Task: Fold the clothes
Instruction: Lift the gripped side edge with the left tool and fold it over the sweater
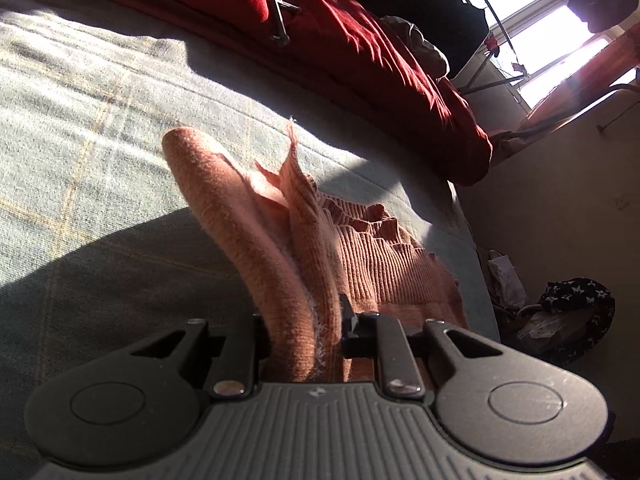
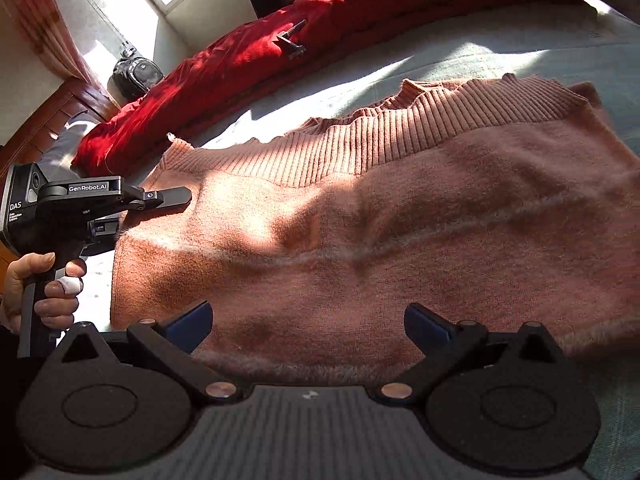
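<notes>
Right wrist: left tongs (image 2: 176,196) level, clamped on sweater (image 2: 400,220) edge.

Fuzzy ribbed knit sweater (image 2: 400,220) on matt woven bedcover (image 1: 100,120).

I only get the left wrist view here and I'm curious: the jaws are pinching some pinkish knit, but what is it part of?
Observer: A salmon-pink sweater spread flat on the bed; the left gripper pinches its side edge.
Operator: What is the other gripper doing?
Observer: The right gripper hangs over the sweater's near edge, jaws wide apart, holding nothing.
Operator: Who holds the left one?
Observer: A hand grips its handle; one finger has a white wrap.
</notes>
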